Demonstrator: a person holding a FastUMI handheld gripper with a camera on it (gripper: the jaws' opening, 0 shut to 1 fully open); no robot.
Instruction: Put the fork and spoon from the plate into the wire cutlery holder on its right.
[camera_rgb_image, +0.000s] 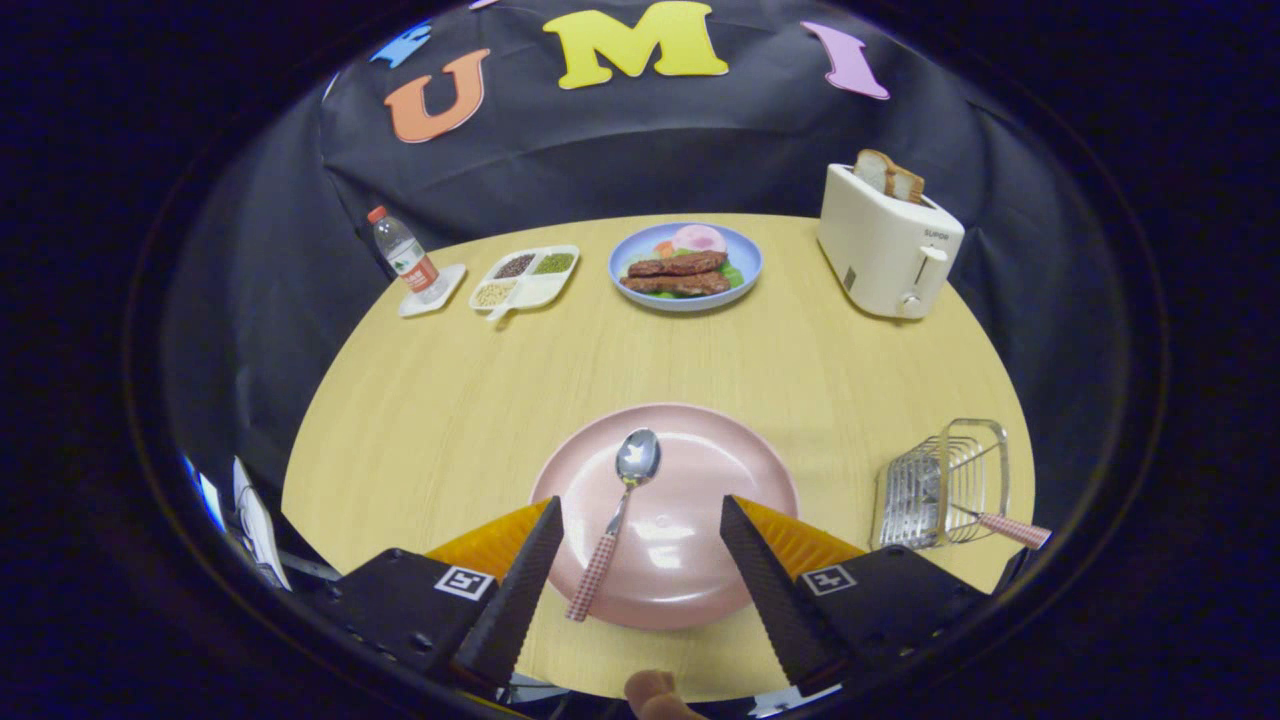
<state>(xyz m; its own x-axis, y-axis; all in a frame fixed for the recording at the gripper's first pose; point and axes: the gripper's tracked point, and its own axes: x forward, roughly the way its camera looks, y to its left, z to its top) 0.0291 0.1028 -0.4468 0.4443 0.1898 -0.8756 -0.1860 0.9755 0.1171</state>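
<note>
The gripper (640, 535) has its fingers spread wide and holds nothing, poised above the near part of a round pink plate (700, 470) on the pale wooden tabletop (450, 400). A metal spoon with a checked handle (615, 515) lies on the plate between the fingers. To the plate's right stands the wire cutlery holder (940, 485), with a checked-handled utensil (1005, 527) jutting from it.
</note>
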